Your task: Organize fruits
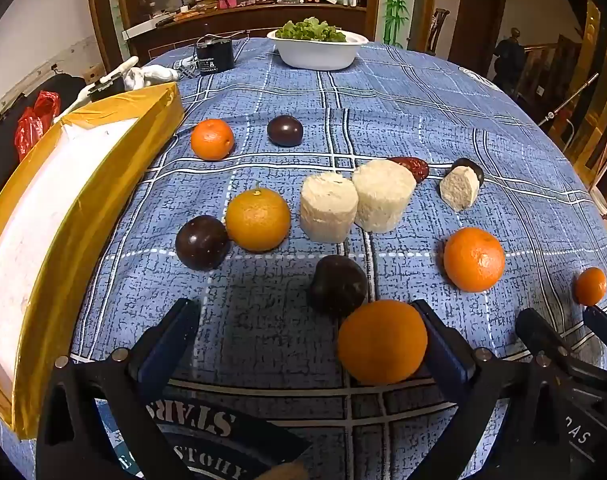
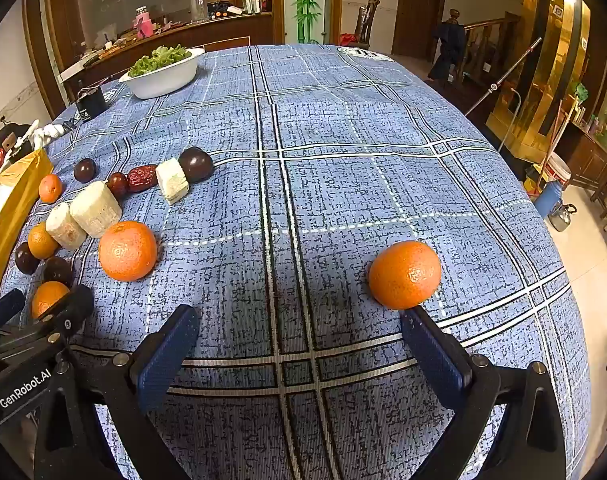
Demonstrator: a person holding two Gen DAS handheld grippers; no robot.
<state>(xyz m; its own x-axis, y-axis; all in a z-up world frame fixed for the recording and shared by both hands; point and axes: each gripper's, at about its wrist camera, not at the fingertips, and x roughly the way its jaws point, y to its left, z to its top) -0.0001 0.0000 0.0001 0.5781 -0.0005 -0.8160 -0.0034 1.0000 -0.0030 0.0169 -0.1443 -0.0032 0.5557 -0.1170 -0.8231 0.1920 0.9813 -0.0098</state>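
I find the left hand-held gripper (image 1: 309, 334) spread wide, with an orange (image 1: 382, 342) against its right finger, near the counter's (image 2: 343, 140) near edge, not yet clamped. The right hand-held gripper (image 2: 299, 334) is likewise open and empty; a second orange (image 2: 404, 274) sits just beyond its right fingertip. Step in hand: first pickups. Next move: centre each fruit between the fingers, then close. Count: six oranges, four or five dark plums (partly hidden), three pale cylinders, two red dates.
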